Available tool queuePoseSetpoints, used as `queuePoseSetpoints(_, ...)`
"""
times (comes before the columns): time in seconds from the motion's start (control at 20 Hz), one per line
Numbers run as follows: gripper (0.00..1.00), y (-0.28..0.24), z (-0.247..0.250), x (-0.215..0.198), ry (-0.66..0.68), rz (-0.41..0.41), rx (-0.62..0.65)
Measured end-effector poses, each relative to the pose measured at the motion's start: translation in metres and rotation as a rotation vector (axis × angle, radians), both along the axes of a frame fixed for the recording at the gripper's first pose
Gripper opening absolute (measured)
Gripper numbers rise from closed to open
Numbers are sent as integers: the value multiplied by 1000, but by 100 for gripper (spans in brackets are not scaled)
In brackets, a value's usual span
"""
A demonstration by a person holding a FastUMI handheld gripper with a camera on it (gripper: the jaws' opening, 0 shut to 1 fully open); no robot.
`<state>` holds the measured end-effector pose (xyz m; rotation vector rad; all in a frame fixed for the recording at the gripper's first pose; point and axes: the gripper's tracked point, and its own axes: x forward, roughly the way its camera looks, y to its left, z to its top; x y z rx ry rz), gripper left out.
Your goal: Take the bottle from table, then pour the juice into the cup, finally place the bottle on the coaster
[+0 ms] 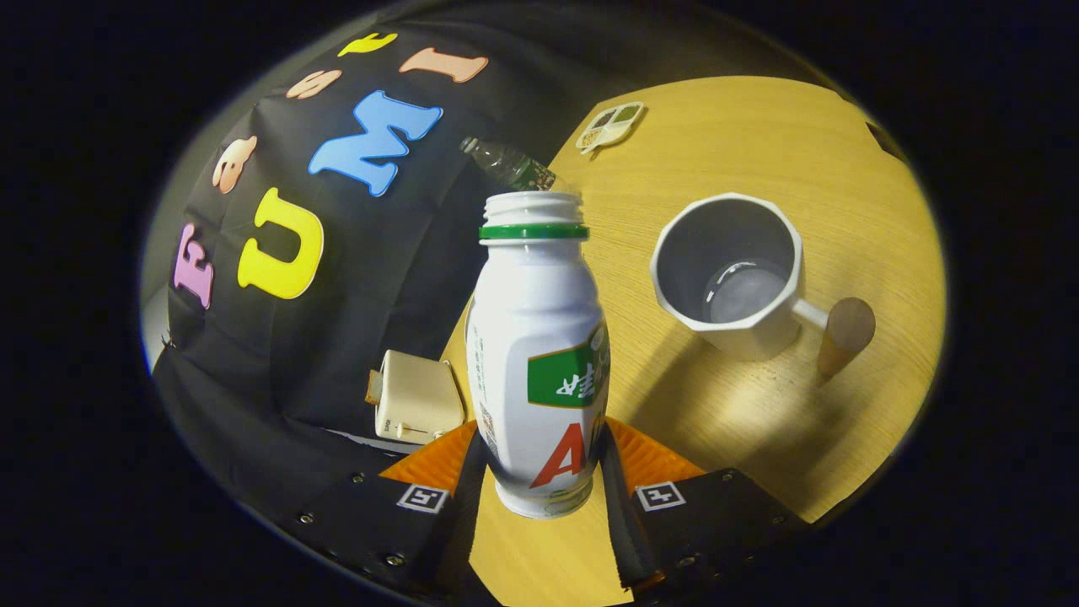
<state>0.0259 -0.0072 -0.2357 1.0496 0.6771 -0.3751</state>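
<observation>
A white bottle (538, 354) with a green neck ring and no cap is held between my two fingers, and my gripper (539, 468) is shut on its lower body. The whole scene looks tilted, so the bottle is lifted and leaning. Beyond the fingers and to the right stands a white faceted cup (729, 274) with a wooden handle (845, 335) on the wooden table (759, 143). The cup's bottom shines as if wet. A small patterned coaster (610, 126) lies far off near the table's back edge.
A clear plastic water bottle (508, 165) lies by the table's edge near the booth wall. A cream-coloured box-like device (416, 398) sits just left of my fingers, beside the black cloth.
</observation>
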Motion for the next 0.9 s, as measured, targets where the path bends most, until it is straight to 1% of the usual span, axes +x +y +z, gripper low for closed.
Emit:
queuePoseSetpoints(0.2, 66, -1, -5, 5, 8, 84, -156)
queuePoseSetpoints(0.55, 66, 2, -5, 36, -22, 178, -350)
queuePoseSetpoints(0.65, 66, -2, -8, 45, -29, 191, -399)
queuePoseSetpoints(0.9, 66, -20, -22, 64, -29, 181, -500)
